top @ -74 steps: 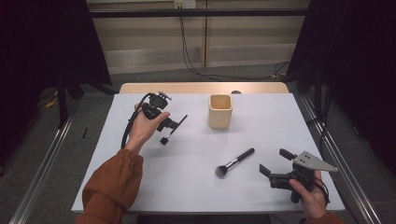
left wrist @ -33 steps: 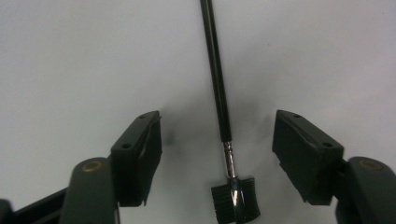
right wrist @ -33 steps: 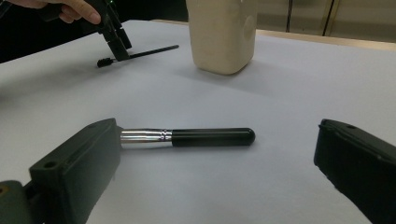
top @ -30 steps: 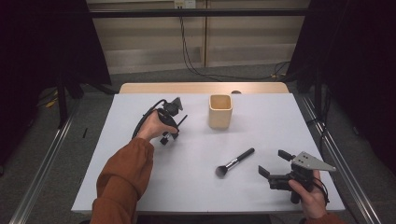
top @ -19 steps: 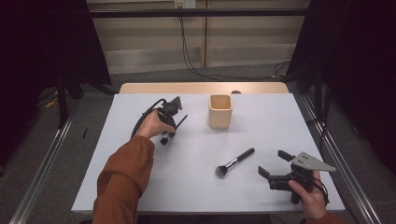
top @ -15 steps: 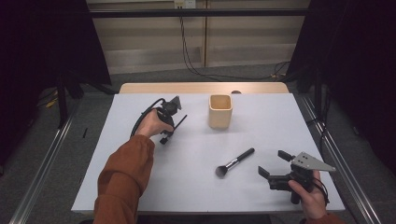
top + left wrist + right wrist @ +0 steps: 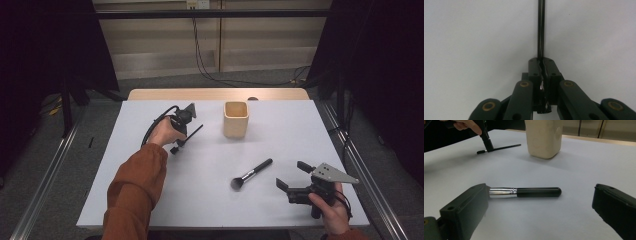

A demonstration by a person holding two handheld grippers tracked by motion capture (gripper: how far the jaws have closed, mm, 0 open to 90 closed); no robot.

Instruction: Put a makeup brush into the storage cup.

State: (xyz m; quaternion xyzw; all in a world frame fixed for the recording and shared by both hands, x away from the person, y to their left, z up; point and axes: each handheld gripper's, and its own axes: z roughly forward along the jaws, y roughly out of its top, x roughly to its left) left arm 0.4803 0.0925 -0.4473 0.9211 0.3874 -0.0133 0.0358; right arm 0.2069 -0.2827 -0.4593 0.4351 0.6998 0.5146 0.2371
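My left gripper [image 7: 186,136] fingers just closed, clamping thin black stick [image 7: 504,147] lying on counter [image 7: 280,125] left of cup [image 7: 235,119]. Grip near stick's end; may pivot, slip when lifted. Right gripper [image 7: 294,179] fingers wide, idle beside brush [image 7: 251,174].

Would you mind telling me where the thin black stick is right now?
In the high view, the thin black stick lies on the table's left half, left of the cup, pinched in the left claw.
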